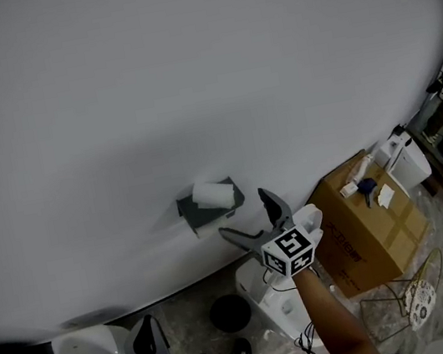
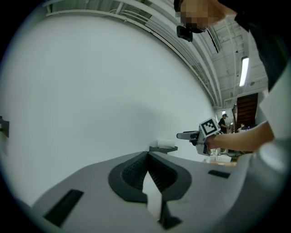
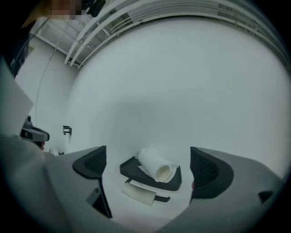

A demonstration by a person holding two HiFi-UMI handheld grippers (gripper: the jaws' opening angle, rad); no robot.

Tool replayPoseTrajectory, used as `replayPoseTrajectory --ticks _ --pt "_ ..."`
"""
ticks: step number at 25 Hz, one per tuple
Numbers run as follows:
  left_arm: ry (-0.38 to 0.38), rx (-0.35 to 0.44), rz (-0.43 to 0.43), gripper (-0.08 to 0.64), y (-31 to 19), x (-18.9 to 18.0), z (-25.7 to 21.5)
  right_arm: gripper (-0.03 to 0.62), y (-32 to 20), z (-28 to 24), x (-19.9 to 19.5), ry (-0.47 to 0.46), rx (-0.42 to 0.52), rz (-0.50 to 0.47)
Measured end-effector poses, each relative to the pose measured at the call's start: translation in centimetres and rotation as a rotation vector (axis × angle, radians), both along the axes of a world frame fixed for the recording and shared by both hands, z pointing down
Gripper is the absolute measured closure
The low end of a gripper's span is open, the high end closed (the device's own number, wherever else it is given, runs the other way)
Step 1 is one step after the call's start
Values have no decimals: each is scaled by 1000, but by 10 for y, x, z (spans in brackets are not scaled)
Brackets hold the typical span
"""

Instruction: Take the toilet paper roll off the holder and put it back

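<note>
The right tool (image 1: 243,213) is released and empty, at 5 o'clock of the wall holder (image 1: 186,208). The toilet paper roll (image 3: 157,164) lies on the holder's shelf, with a second roll (image 3: 136,193) on the bar below. The left tool (image 2: 148,157) is clenched on nothing, low at 7 o'clock.

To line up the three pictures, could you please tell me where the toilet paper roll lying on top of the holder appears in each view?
Head view: the toilet paper roll lies just left of centre, slightly below the middle.
Left gripper view: the roll is small, slightly right of centre.
Right gripper view: the roll sits low, near centre.
Shared landmark: the dark holder under it.
</note>
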State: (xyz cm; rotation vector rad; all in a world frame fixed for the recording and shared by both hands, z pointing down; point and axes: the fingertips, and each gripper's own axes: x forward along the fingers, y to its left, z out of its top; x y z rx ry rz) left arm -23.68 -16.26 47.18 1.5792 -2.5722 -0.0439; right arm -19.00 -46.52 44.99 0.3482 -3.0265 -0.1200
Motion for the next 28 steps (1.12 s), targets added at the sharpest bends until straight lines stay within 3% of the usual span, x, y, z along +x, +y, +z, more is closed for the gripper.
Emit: replayPoseTrajectory --ticks 9,13,20,26,28 --pt "11 -15 -37 557 0 -7 7 21 -42 37 -45 73 -109 -36" --pt "14 -15 -50 557 1 -8 8 31 -47 52 -55 134 -103 -51" --pt "23 -31 -66 558 1 -10 13 119 -46 67 -67 226 -28 -74" --pt "28 -31 -74 557 -1 -14 14 278 -51 69 -69 249 20 -55" --pt "28 -33 -74 557 -2 -14 15 284 -51 68 -67 248 27 -57"
